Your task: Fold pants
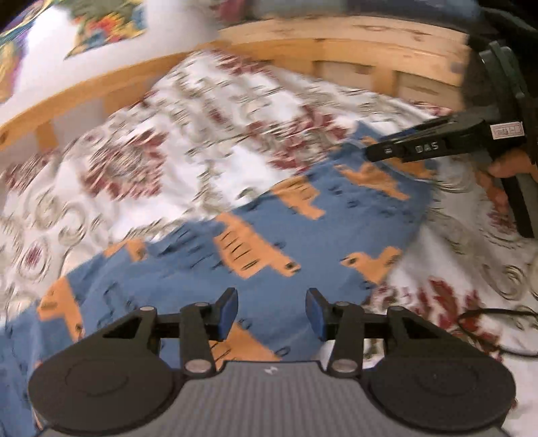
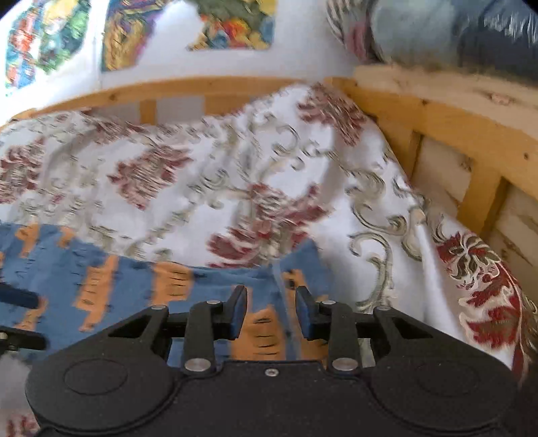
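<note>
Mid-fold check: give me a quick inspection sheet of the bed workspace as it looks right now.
Surface: floral bedspread, rumpled.
Job's things: blue pants with orange print lying spread on the bedspread.
Clutter: nothing seen.
Grippers: left tongs open above the pants, nothing between the pads; right tongs open over the pants' edge, no grip visible.
Cables: dark cable on the bedspread at right.
Surroundings: wooden bed frame, wall with colourful pictures, a person's hand.

Soft matt cloth pants (image 1: 255,235); patterned cloth bedspread (image 1: 188,134); knotty wood bedframe (image 2: 447,121).
</note>
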Demonstrator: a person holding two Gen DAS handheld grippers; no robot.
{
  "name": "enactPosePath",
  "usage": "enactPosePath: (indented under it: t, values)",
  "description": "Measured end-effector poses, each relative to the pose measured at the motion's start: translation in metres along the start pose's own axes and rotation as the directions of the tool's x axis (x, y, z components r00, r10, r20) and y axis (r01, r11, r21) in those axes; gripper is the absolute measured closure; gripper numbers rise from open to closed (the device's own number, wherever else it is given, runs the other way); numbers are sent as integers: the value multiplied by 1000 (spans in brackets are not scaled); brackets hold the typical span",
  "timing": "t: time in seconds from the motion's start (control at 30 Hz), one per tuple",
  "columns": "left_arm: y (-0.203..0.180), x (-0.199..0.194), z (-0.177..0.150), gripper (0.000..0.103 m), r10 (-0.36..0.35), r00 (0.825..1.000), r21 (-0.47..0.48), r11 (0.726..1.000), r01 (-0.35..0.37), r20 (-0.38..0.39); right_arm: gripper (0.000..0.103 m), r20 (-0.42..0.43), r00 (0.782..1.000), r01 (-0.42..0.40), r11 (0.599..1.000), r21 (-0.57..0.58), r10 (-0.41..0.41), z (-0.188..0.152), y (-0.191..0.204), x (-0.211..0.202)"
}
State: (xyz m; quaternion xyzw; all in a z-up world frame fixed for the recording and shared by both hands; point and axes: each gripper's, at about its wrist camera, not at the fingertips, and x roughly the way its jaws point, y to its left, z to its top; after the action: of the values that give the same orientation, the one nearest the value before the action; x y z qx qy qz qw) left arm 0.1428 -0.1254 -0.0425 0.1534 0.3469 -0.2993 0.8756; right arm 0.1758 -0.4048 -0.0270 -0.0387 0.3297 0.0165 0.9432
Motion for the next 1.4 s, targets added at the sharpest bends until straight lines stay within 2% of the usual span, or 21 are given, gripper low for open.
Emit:
enactPosePath:
  t: [0.07,0.13,0.23,0.3,0.37,0.47,0.57,0.63,0.7,0.87,0.97,1.0,1.03,1.1,1.2,1.27,1.4]
  values:
    - [4,2,-9,53,21,1000,-34,999,-21,-19,81,-5,1000,3,1000,5,-3,-3,-8,5]
    - [5,3,-17,51,32,999,-35,999,-33,-28,79,-2,1000,-12,1000,12,12,-5,-8,3]
    - [10,-5,-21,49,28,999,-43,999,-30,-30,64,21,999,-46,999,-16,47,-1,4,-10]
    - [17,-15,-21,44,22,1000,-47,999,-23,-21,57,21,993,-117,991,-58,119,9,17,-16]
    - [29,-29,-22,39,28,1000,-42,999,-28,-7,45,13,976,-217,972,-92,219,24,31,-15]
    - [53,-46,-25,33,80,997,-42,996,-80,6,36,-26,926,-378,919,-109,377,55,60,2]
    - [84,-53,-28,33,148,989,-55,988,-147,10,35,-106,848,-529,844,-88,520,84,93,33]
    - [107,-55,-27,33,173,985,-83,982,-171,8,35,-160,799,-594,801,-69,579,99,114,57]
    - [128,-56,-24,31,182,983,-86,980,-180,12,36,-209,764,-634,770,-72,610,109,133,77]
    - [153,-43,-11,26,171,985,16,985,-172,22,38,-314,682,-713,696,-86,661,119,164,113]
    - [156,-24,-5,26,161,987,80,984,-162,16,37,-343,659,-726,686,-57,669,126,172,127]
    - [156,-18,-4,31,155,988,100,983,-156,13,37,-350,649,-730,682,-36,676,128,172,131]
    - [155,-11,-5,53,146,989,118,982,-144,0,37,-357,637,-734,679,-9,683,130,172,134]
    - [151,1,-9,83,123,991,153,982,-113,-52,37,-377,618,-733,679,40,690,135,172,142]
    - [142,8,-22,97,104,992,191,978,-88,-78,37,-416,566,-738,662,127,711,140,175,149]
    - [135,7,-31,98,118,991,215,972,-101,-69,38,-444,539,-737,656,163,716,140,181,151]
    - [122,-2,-44,98,166,986,273,949,-156,-14,49,-500,448,-747,618,245,741,143,197,154]
